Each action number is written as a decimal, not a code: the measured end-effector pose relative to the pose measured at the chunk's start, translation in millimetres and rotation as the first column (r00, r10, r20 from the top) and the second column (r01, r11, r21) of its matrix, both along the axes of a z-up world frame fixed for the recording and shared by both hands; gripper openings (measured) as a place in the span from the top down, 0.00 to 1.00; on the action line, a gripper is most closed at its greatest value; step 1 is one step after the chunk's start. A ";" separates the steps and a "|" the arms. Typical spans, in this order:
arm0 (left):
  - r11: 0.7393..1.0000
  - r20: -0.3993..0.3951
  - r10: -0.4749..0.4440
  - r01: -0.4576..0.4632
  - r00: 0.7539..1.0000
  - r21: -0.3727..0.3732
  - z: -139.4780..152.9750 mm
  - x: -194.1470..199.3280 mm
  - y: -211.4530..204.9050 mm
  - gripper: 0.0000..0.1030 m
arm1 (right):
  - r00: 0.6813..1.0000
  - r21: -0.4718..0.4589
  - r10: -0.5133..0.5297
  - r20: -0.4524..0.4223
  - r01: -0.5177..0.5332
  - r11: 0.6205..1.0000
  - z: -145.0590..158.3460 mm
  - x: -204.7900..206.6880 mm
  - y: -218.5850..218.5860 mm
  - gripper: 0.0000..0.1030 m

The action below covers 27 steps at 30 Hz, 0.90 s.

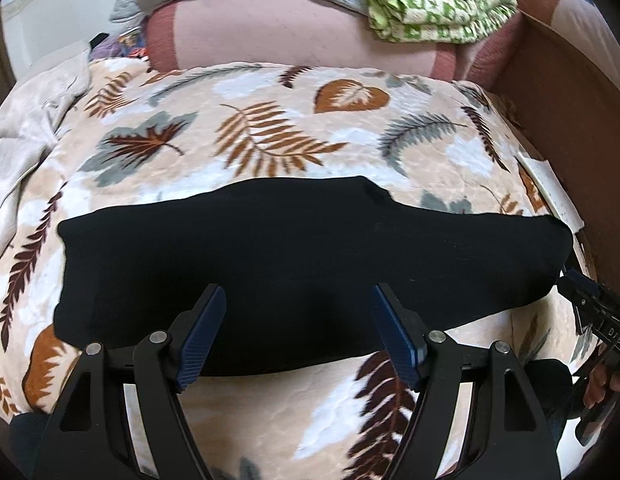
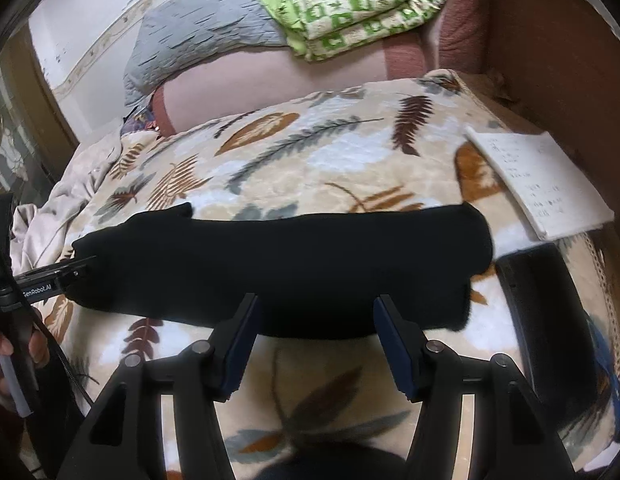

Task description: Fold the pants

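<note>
The black pants point(image 1: 294, 268) lie folded into a long band across the leaf-patterned blanket point(image 1: 270, 136). My left gripper point(image 1: 298, 292) hangs open over the band's near edge, nothing between its blue pads. In the right wrist view the same pants point(image 2: 302, 264) stretch left to right, and my right gripper point(image 2: 316, 302) is open above their near edge, holding nothing. The right gripper also shows at the right rim of the left wrist view point(image 1: 590, 304), by the pants' right end. The left gripper appears at the left rim of the right wrist view point(image 2: 70, 270), at the pants' left end.
A white notepad point(image 2: 538, 184) lies on the blanket at the right, beside a brown headboard point(image 2: 550, 60). A black flat object point(image 2: 546, 320) sits near it. Pink pillow point(image 1: 294, 36), grey quilt point(image 2: 198, 40) and green checked bedding point(image 1: 442, 8) are piled at the back. A hand point(image 2: 6, 356) grips a handle.
</note>
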<state>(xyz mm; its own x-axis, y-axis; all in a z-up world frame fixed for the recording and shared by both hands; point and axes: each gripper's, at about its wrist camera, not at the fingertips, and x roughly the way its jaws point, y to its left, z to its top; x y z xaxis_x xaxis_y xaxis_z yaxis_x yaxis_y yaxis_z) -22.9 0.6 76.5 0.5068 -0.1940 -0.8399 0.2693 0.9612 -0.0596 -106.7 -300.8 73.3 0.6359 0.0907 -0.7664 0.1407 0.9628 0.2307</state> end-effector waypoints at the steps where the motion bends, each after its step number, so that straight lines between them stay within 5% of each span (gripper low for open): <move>1: 1.000 0.001 -0.011 0.011 1.000 -0.001 -0.6 0.3 -5.1 0.27 | 1.000 -0.001 -0.008 -0.002 0.008 1.000 -1.8 -2.1 -2.6 0.39; 18: 0.975 -0.021 -0.221 0.221 0.975 0.012 -10.7 13.5 -94.9 0.27 | 0.996 0.088 -0.087 -0.036 0.090 0.992 -27.9 -23.6 -43.3 0.39; 27: 0.970 -0.023 -0.241 0.241 0.970 0.019 -12.3 21.1 -114.6 0.27 | 0.995 0.113 -0.087 -0.038 0.091 0.989 -34.7 -18.9 -46.3 0.39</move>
<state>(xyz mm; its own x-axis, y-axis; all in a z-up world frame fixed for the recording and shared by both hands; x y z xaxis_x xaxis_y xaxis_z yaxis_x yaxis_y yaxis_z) -1.8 -113.9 64.2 0.4303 -0.2899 -0.8549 0.4921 0.8693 -0.0471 -125.5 -347.1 38.5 0.6197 0.1232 -0.7751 0.2339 0.9138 0.3322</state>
